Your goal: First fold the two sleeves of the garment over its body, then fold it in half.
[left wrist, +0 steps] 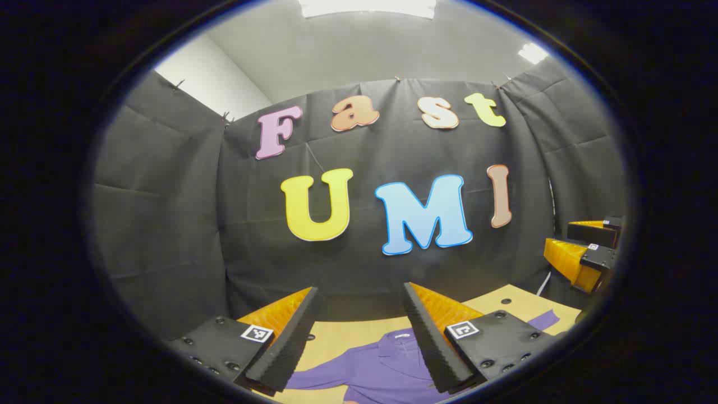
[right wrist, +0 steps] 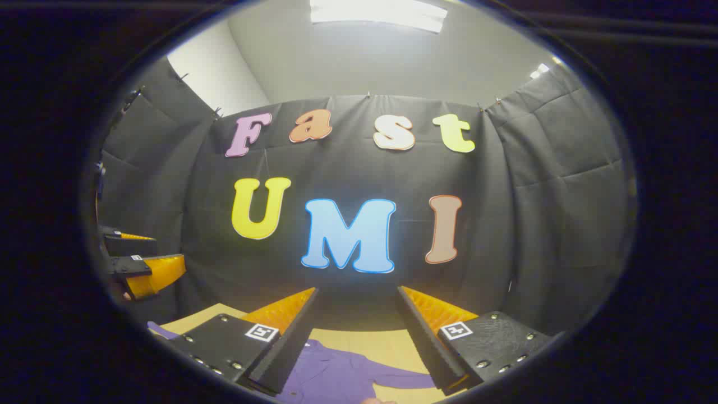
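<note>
A purple collared garment [left wrist: 381, 367] lies flat on the wooden table [left wrist: 348, 334], its collar toward the booth wall and one sleeve tip [left wrist: 543, 320] at the right. My left gripper [left wrist: 359, 297] is raised above it, open, nothing between its fingers. In the right gripper view the same garment [right wrist: 342, 376] lies below, with a sleeve [right wrist: 406, 381] stretched to the right. My right gripper [right wrist: 357, 297] is likewise held high and open, holding nothing. Each view also catches the other gripper at its edge: the right one [left wrist: 583, 247] and the left one [right wrist: 140, 261].
The black cloth wall [left wrist: 392, 264] rises just past the table's far edge and wraps both sides. The table's right corner [left wrist: 519, 294] stands close to the cloth. A white cable [left wrist: 543, 283] hangs by that corner.
</note>
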Available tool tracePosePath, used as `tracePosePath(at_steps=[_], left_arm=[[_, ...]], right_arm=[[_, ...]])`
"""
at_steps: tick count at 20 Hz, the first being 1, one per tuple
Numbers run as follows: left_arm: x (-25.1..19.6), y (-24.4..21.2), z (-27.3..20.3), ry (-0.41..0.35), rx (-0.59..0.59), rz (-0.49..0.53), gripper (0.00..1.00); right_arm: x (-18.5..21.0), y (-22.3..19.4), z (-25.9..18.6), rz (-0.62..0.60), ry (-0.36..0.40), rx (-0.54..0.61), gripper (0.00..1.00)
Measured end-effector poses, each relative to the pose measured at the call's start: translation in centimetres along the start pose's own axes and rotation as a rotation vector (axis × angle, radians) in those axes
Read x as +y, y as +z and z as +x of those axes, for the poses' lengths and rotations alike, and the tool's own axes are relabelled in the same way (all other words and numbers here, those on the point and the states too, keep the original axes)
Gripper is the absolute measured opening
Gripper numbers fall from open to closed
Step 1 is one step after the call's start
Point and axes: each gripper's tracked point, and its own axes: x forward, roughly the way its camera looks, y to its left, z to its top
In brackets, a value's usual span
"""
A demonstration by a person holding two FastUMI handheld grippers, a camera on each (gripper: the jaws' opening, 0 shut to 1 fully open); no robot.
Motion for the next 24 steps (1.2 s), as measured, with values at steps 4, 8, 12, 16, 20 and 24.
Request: tracePosePath(at_steps=[4, 8, 12, 16, 20, 24], left_arm=[[0.1, 0.0, 0.0, 0.007, 0.003, -0.001, 0.97], [0.0, 0.0, -0.4, 0.006, 0.004, 0.0, 0.97], [0.0, 0.3, -0.3, 0.005, 0.0, -0.001, 0.97], [0.0, -0.1, -0.4, 0.002, 0.011, -0.009, 0.97], [0.0, 0.1, -0.6, -0.002, 0.014, -0.004, 0.97], [-0.2, -0.1, -0.7, -0.007, 0.017, -0.007, 0.97]], right_arm=[[0.4, -0.3, 0.0, -0.005, 0.004, 0.012, 0.89], [0.7, -0.6, 0.2, 0.0, -0.004, 0.02, 0.89], [0.6, 0.0, 0.8, 0.004, -0.017, 0.019, 0.89], [0.8, 0.0, 1.1, 0.008, -0.023, 0.028, 0.89], [0.5, -0.1, 1.2, 0.013, -0.029, 0.042, 0.89], [0.6, -0.6, 1.5, 0.009, -0.039, 0.055, 0.89]])
